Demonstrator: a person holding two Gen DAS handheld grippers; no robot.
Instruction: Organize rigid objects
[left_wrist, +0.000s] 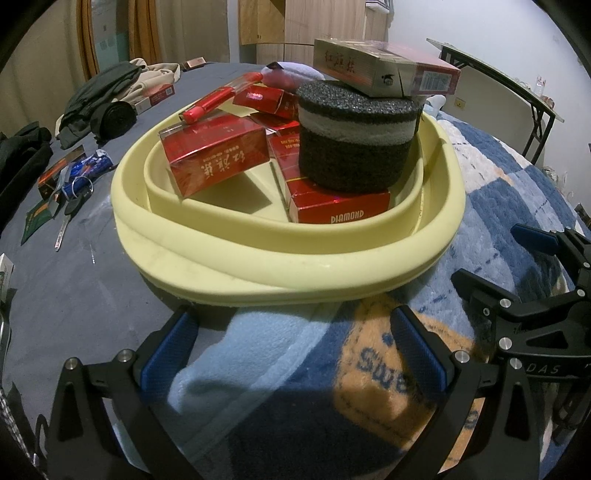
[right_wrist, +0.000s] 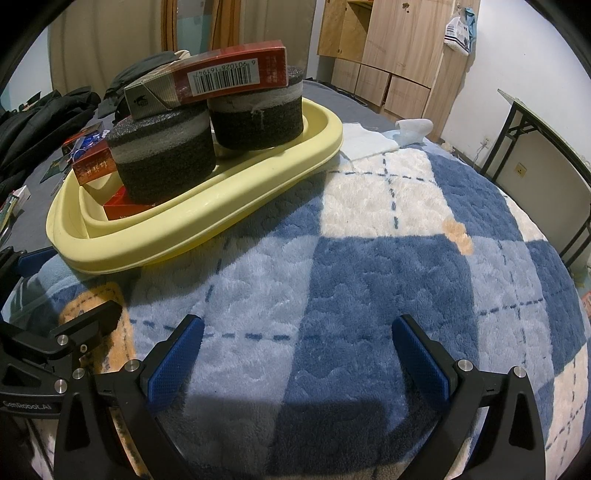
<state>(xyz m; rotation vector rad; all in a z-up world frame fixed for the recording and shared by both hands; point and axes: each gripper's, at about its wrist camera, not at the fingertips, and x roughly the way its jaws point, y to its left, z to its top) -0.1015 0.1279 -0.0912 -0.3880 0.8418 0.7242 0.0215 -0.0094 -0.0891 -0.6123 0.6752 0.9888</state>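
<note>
**Boxes and foam piled in the yellow basin, both tongs empty**

Here the pale yellow oval plastic basin (left_wrist: 280, 273) sits on a blue-and-white checked fleece blanket (right_wrist: 369, 258), straight ahead of the left gripper (left_wrist: 295, 354) and to the far left of the right gripper (right_wrist: 295, 358). Both tongs stand wide apart with nothing between their blue pads, low over the blanket. In the left wrist view the right gripper shows at the right edge, just beside the basin.

Inside the basin lie several glossy red cardboard cigarette boxes (left_wrist: 218, 155), some tilted against each other, and a red pen-like tube (left_wrist: 221, 98) rests across them at the far left. A black foam cylinder with a grey band (left_wrist: 356, 136) stands on a red box marked DIAMOND (left_wrist: 340, 206). The right wrist view shows a second black foam cylinder (right_wrist: 258, 118) behind it. A gold-and-red cigarette box (right_wrist: 210, 83) lies across the tops of both.

On the grey sheet (left_wrist: 74, 295) to the left lie a key (left_wrist: 66, 221), more small packets and dark clothes (left_wrist: 99, 103).
</note>
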